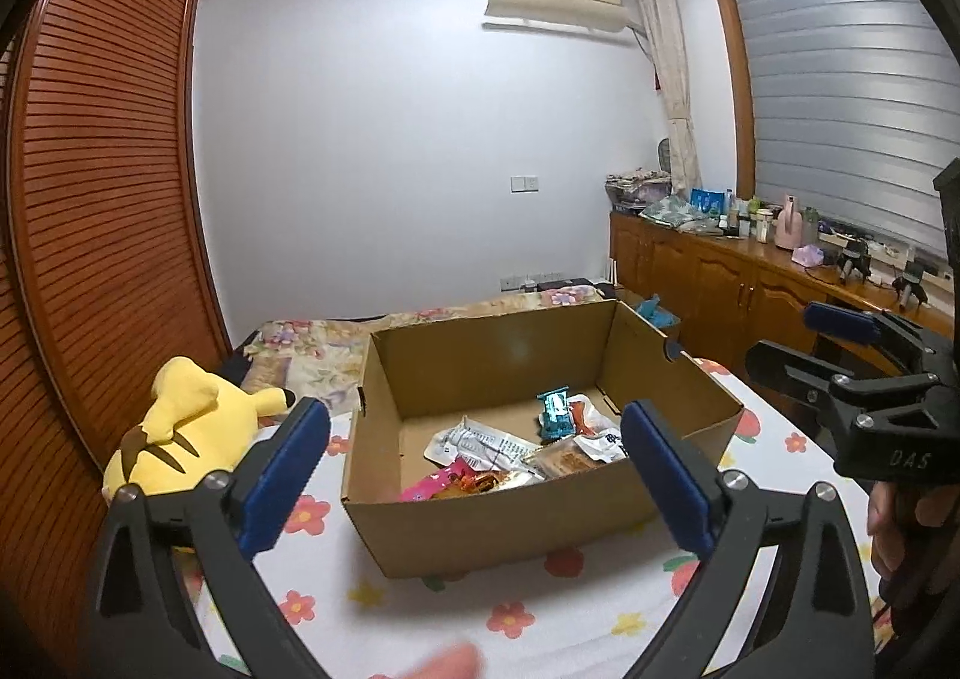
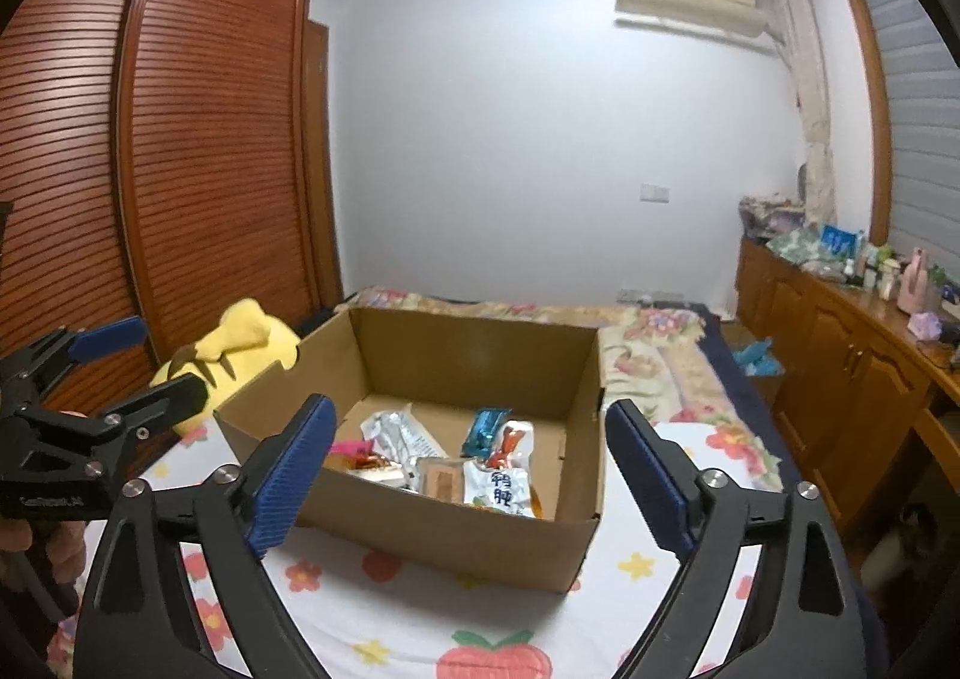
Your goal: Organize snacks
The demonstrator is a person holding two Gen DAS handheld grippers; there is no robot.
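At the left edge of the bed (image 1: pixel 540 613), with its flower-printed sheet, a yellow plush toy (image 1: pixel 174 433) lies beside the wooden wardrobe (image 1: pixel 102 187). Next to it the left gripper (image 1: pixel 474 475) is held above the sheet with its jaws spread wide, blue pads (image 1: pixel 282 475) well apart and nothing between them; it touches nothing. In the middle of the bed stands an open cardboard box (image 1: pixel 498 529), its near wall facing both cameras. The snacks (image 1: pixel 510 451) lie inside it on the floor of the box, gathered toward the near wall and the right side: a pink packet (image 1: pixel 438 484), a white printed pouch (image 1: pixel 480 442), a teal wrapper (image 1: pixel 555 412) farther back, and a white bag with blue characters (image 2: pixel 501 490) near the right corner. To the right of the box the right gripper (image 2: pixel 471 466) hangs likewise wide, empty, clear of box and sheet. A hand (image 1: pixel 888 529) grips its handle. Beyond the right edge of the bed runs a wooden cabinet (image 1: pixel 720 283) crowded with bottles.
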